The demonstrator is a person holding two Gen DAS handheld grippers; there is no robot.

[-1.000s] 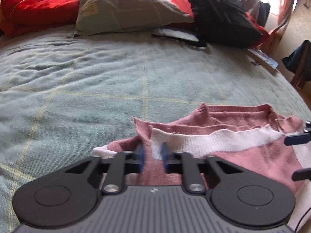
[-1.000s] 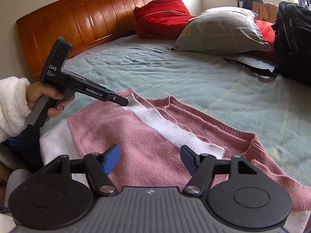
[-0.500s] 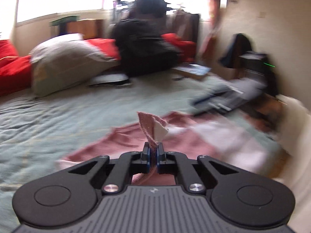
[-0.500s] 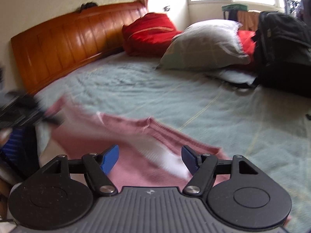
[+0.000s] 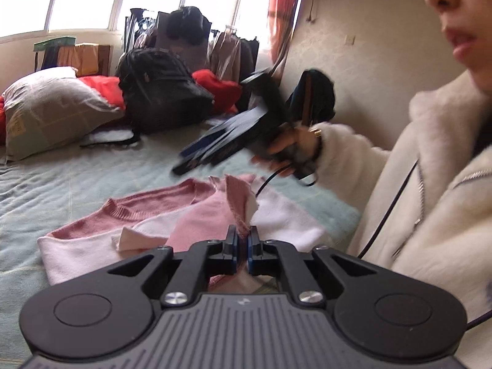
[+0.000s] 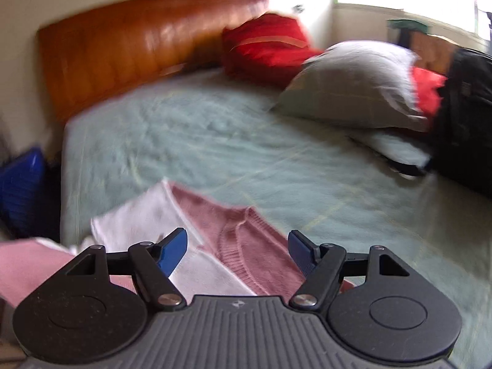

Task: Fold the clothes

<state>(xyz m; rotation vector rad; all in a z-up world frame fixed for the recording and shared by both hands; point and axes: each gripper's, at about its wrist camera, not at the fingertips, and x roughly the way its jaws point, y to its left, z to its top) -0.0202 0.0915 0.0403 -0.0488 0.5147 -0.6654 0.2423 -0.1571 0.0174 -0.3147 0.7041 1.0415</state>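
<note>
**Left claw clamped on sweater corner; right claw open above sweater**

Pale green bedding covers the bed (image 6: 190, 141), which fills both views. Wooden headboard (image 6: 123, 46) stands at 11 o'clock in the right wrist view, with a red cushion (image 6: 267, 43) at 12 o'clock and a grey pillow (image 6: 353, 86) at 2 o'clock. A black backpack (image 5: 160, 92) sits at 11 o'clock in the left wrist view.

The pink and white sweater (image 5: 129, 215) lies spread on the bed near its front edge.

Left claw (image 5: 243, 243): closed on a raised corner of the sweater. The pinched fabric stands up between the pads as a peak.

Right claw (image 6: 237, 246): open, nothing between its blue pads (image 6: 175, 246). The sweater lies beneath the gap. In the left wrist view this claw (image 5: 184, 166) appears blurred at 1 o'clock, held by a hand (image 5: 289, 147) in a fluffy white sleeve (image 5: 347, 160).
</note>
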